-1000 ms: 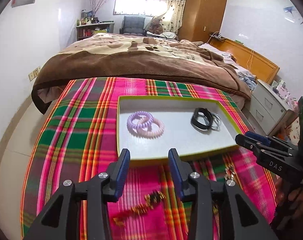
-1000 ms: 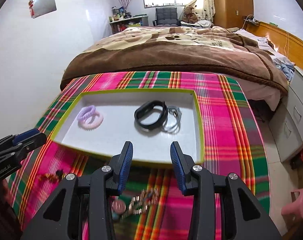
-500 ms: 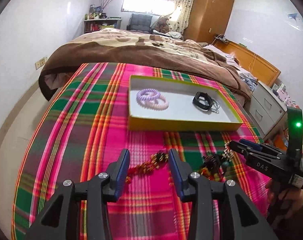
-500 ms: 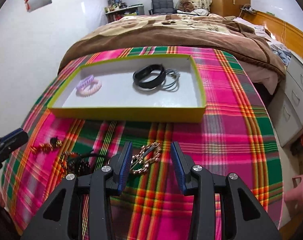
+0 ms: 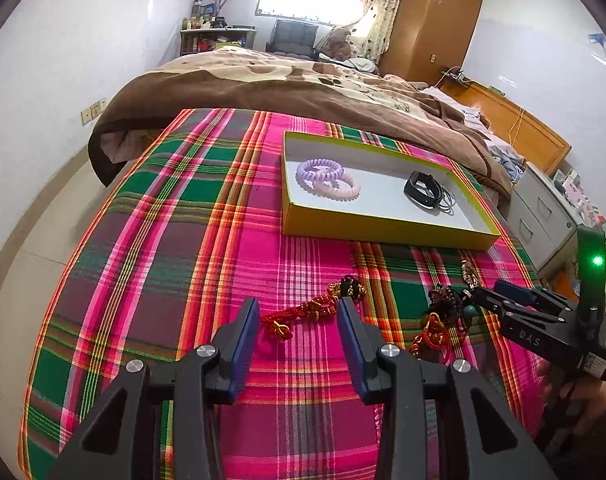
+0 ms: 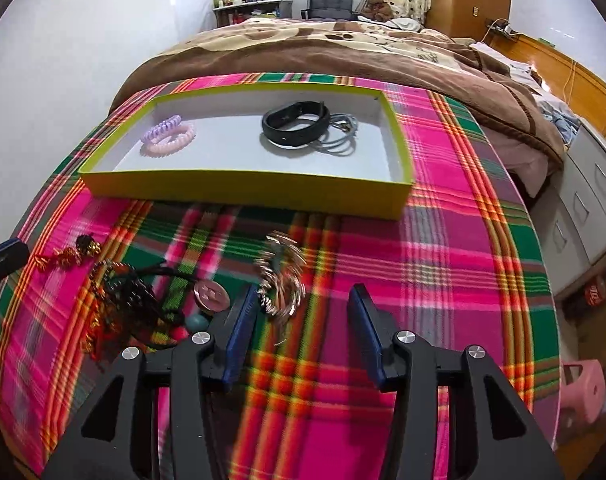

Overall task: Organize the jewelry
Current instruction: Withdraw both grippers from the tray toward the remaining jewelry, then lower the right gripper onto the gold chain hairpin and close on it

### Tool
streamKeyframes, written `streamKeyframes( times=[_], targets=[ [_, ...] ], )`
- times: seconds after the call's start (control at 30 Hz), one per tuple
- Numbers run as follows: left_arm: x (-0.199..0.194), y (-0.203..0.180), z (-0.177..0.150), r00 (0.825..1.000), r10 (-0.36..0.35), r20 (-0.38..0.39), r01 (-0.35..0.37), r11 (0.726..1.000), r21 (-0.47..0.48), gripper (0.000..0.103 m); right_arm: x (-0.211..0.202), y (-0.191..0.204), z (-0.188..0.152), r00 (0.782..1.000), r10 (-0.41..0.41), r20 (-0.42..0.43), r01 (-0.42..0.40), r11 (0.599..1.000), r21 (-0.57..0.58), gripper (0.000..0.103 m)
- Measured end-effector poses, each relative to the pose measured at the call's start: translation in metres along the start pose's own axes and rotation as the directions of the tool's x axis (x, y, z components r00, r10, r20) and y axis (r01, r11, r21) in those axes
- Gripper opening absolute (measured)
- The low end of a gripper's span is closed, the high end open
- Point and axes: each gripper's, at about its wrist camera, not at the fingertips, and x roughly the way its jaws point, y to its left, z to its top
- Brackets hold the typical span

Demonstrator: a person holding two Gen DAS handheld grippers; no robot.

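My left gripper [image 5: 298, 320] is open low over the plaid cloth. A red-and-gold beaded bracelet [image 5: 315, 308] lies on the cloth just ahead of its fingertips, untouched. My right gripper [image 6: 303, 314] has its jaws opening. A blurred gold chain bracelet [image 6: 281, 276] lies just beyond its left finger [image 6: 243, 316], and the pads do not press it. A tangle of dark beads [image 6: 123, 296] lies to the left. The yellow-green box [image 6: 243, 188] holds coil hair ties [image 6: 169, 138], a black band [image 6: 295, 124] and grey ties [image 6: 341, 136].
A bed with a brown blanket [image 5: 303, 92] lies behind the table. Grey drawers [image 6: 583, 200] and a pink stool [image 6: 583, 388] stand off the table's right edge. A round pink charm [image 6: 211, 294] and small beads lie beside the dark tangle.
Both grippers have drawn back from the box and sunk toward the loose jewellery on the cloth. The right jaws stand wider than before.
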Motion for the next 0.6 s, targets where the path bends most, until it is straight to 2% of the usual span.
streamKeyframes(
  times=[0.17,0.33,0.6],
  targets=[
    [0.002,-0.002,-0.001,1.000,-0.002,-0.005,0.002,1.000,-0.001,0.040,-0.003,-0.005,-0.001,0.999,0.036,0.009,-0.036,0.999,-0.015,0.048],
    [0.002,-0.002,-0.001,1.000,0.001,-0.009,-0.001,1.000,-0.004,0.040,0.000,0.007,0.006,0.997,0.074,0.034,-0.070,0.992,-0.103,0.048],
    [0.004,0.003,-0.001,1.000,0.019,-0.016,-0.020,1.000,-0.014,0.040,0.012,0.011,0.015,0.995,0.100,0.012,-0.097,0.986,-0.132,0.048]
  ],
)
